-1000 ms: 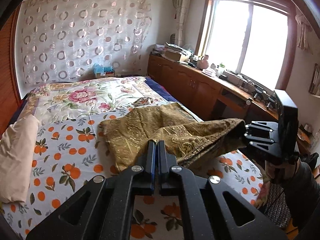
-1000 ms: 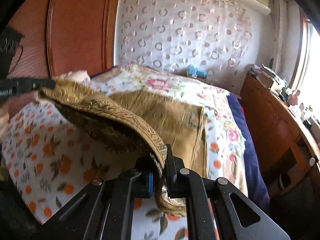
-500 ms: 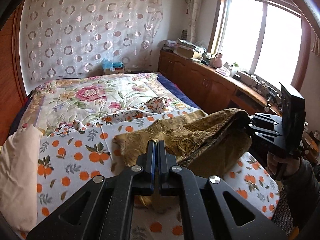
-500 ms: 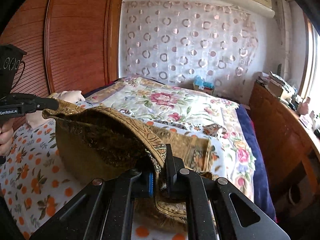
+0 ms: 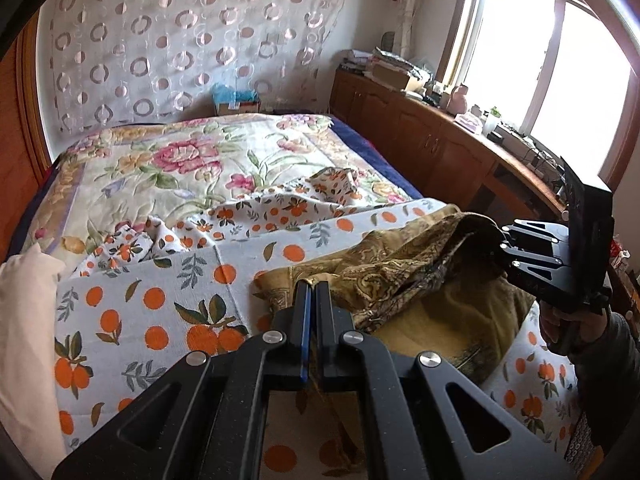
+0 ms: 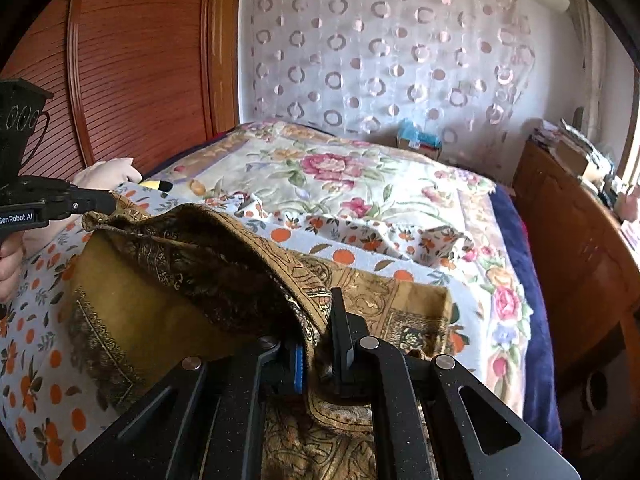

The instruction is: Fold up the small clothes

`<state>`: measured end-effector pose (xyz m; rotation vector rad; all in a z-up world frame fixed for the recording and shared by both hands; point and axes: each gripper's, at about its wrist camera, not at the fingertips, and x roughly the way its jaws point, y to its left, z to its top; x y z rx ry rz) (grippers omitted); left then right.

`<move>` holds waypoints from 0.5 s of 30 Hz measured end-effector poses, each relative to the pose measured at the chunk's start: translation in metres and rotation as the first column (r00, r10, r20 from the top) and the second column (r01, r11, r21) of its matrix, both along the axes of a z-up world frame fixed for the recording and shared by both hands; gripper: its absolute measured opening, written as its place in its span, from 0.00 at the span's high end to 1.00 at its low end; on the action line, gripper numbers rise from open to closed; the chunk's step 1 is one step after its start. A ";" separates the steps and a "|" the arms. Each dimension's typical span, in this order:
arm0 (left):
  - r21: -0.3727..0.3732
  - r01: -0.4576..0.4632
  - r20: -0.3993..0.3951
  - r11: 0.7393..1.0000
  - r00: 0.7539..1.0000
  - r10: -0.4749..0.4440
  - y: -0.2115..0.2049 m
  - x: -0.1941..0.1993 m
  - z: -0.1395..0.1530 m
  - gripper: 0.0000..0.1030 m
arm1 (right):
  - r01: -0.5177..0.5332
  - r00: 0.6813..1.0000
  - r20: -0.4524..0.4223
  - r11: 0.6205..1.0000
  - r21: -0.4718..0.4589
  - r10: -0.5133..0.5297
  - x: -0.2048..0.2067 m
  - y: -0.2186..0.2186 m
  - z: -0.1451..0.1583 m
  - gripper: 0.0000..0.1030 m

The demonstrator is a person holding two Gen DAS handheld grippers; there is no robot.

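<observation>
A golden-brown paisley cloth [image 5: 400, 268] hangs doubled over between my two grippers, and its lower layer lies on the orange-print sheet [image 5: 132, 320]. My left gripper [image 5: 311, 286] is shut on one corner of the cloth's raised edge, with a thin strip of fabric showing between its fingers. The right gripper [image 5: 498, 240] pinches the other corner at the right of the left wrist view. In the right wrist view, the right gripper [image 6: 318, 332] is shut on the cloth [image 6: 180, 280], which drapes over its left finger. The left gripper [image 6: 114, 202] holds the far corner there.
The bed carries a floral quilt [image 5: 180, 168] at its far half and a cream pillow [image 5: 24, 340] at the left. Wooden cabinets [image 5: 440, 148] with clutter run under the window on the right. A wooden panelled wall [image 6: 140, 60] stands on the other side. A person's hand [image 5: 560, 320] grips the right tool.
Both grippers have drawn back toward the near side of the bed and sunk a little, carrying the cloth's raised edge with them. Less of the cloth now lies spread beyond the fold.
</observation>
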<state>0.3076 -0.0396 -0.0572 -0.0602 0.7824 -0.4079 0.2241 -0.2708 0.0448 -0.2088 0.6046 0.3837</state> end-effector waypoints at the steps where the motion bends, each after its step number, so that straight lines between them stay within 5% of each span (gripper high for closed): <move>1: 0.004 -0.001 -0.009 1.000 1.000 0.001 0.000 0.002 -0.002 0.98 | 0.000 1.000 -0.009 1.000 -0.002 0.000 0.003 0.000 -0.002 0.92; 5: 0.022 0.008 -0.024 1.000 1.000 -0.008 -0.002 0.002 -0.003 0.93 | -0.002 1.000 -0.026 1.000 0.000 0.002 0.007 0.002 -0.001 0.92; 7: 0.033 0.015 -0.002 0.999 1.000 -0.015 -0.003 -0.003 0.001 0.68 | -0.001 0.999 -0.032 1.000 0.003 0.001 0.008 0.002 0.001 0.89; 9: 0.037 0.017 0.027 0.999 0.999 -0.018 -0.002 -0.007 0.007 0.56 | 0.016 0.999 -0.034 1.000 -0.001 -0.016 0.010 0.002 0.004 0.82; 15: 0.057 0.026 0.049 0.998 0.998 -0.029 -0.001 -0.014 0.014 0.48 | 0.053 0.999 0.012 0.998 -0.036 -0.052 0.018 0.001 0.021 0.59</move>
